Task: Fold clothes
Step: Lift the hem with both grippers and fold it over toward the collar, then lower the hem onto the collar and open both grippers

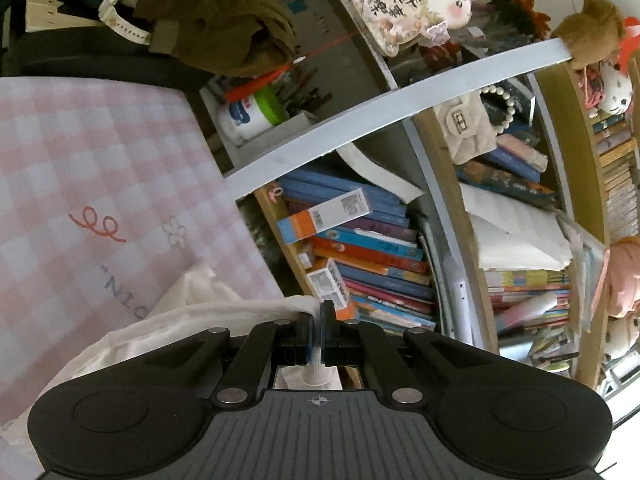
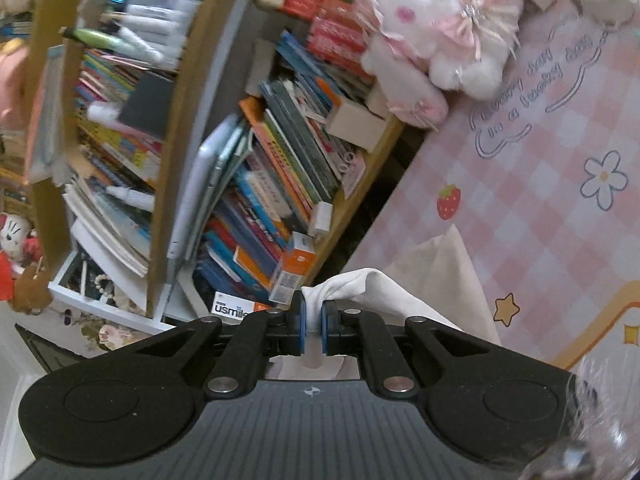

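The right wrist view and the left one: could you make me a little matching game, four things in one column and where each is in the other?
Things:
1. white cloth
2. plush bunny
3. strawberry print
4. brown teddy

Places:
A. sitting at the far edge of the pink checked table cover
B. at the end of a grey shelf board
C. pinched in the right gripper
D. printed on the cover, beyond the cloth

Pairs: 1-C, 2-A, 3-D, 4-B

The left tool is clamped shut on white cloth; the right tool is likewise closed on it, both tilted slightly downward.
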`<state>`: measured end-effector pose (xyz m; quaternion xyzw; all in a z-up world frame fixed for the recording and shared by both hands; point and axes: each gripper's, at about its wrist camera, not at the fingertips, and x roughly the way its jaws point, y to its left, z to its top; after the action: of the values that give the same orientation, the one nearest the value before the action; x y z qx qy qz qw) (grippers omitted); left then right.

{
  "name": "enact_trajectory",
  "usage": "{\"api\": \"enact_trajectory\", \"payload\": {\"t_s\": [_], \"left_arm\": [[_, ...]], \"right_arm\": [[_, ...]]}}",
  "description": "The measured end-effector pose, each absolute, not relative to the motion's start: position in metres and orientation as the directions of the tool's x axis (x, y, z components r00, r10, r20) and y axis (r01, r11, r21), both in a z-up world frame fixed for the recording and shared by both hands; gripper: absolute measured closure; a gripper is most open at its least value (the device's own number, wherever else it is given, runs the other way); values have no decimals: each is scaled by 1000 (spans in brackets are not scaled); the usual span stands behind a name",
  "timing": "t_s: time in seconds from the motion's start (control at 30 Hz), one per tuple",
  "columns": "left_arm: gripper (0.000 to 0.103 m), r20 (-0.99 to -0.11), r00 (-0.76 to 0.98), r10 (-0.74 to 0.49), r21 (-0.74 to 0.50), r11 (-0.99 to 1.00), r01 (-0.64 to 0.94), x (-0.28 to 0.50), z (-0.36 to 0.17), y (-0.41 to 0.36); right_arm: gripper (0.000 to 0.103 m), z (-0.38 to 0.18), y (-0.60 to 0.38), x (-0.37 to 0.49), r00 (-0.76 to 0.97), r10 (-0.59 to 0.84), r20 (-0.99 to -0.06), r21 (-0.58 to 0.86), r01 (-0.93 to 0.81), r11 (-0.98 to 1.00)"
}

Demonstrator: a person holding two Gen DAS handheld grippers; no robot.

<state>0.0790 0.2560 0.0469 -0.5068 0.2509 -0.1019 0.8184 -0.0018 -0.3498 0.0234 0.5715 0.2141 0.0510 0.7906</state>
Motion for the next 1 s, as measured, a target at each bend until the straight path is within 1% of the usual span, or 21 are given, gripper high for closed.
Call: {"api": "enact_trajectory", "payload": {"t_s": [0.17, 0.33, 0.4, 0.5, 0.6, 0.67, 0.77, 0.83, 0.87, 0.9, 0.93, 0.97, 1.0], "left_arm": [[102, -305, 841, -446, -897, 431, -97, 101, 31, 258], [102, -312, 827, -468, -908, 404, -113, 132, 13, 261], [102, -317, 823, -472, -908, 402, -119, 147, 5, 261], [102, -385, 797, -465, -879, 448, -162, 173, -12, 258], [102, -469, 756, -456, -841, 491, -225, 199, -36, 255], [102, -513, 729, -453, -811, 533, -239, 211, -46, 251], [101, -529, 708, -467, -788, 580, -206, 219, -52, 247], [100, -542, 689, -482, -776, 602, -188, 224, -53, 248], [100, -553, 680, -482, -766, 615, -188, 225, -53, 249], [96, -563, 671, -482, -758, 625, -186, 227, -53, 249], [94, -569, 664, -485, -753, 632, -184, 227, -53, 250], [86, -581, 653, -486, -744, 642, -185, 227, -50, 249], [78, -598, 641, -482, -729, 659, -185, 226, -47, 248]], "right_arm": [[96, 18, -349, 16, 906, 319, -277, 931, 171, 323], [96, 14, -345, 32, 917, 280, -284, 933, 197, 301], [96, 12, -344, 41, 920, 247, -303, 924, 219, 315], [96, 1, -344, 55, 917, 176, -358, 900, 289, 325], [96, -24, -346, 73, 884, 132, -449, 861, 389, 327], [96, -40, -347, 83, 858, 120, -500, 835, 440, 332], [96, -57, -348, 91, 829, 109, -548, 803, 485, 346], [96, -63, -350, 90, 826, 114, -552, 804, 492, 334], [96, -65, -350, 89, 827, 118, -550, 808, 490, 327], [95, -66, -351, 88, 828, 124, -548, 811, 489, 321], [92, -67, -352, 88, 829, 128, -545, 815, 487, 315], [90, -64, -353, 86, 830, 131, -542, 817, 484, 315], [81, -59, -352, 85, 828, 127, -546, 811, 484, 330]]}}
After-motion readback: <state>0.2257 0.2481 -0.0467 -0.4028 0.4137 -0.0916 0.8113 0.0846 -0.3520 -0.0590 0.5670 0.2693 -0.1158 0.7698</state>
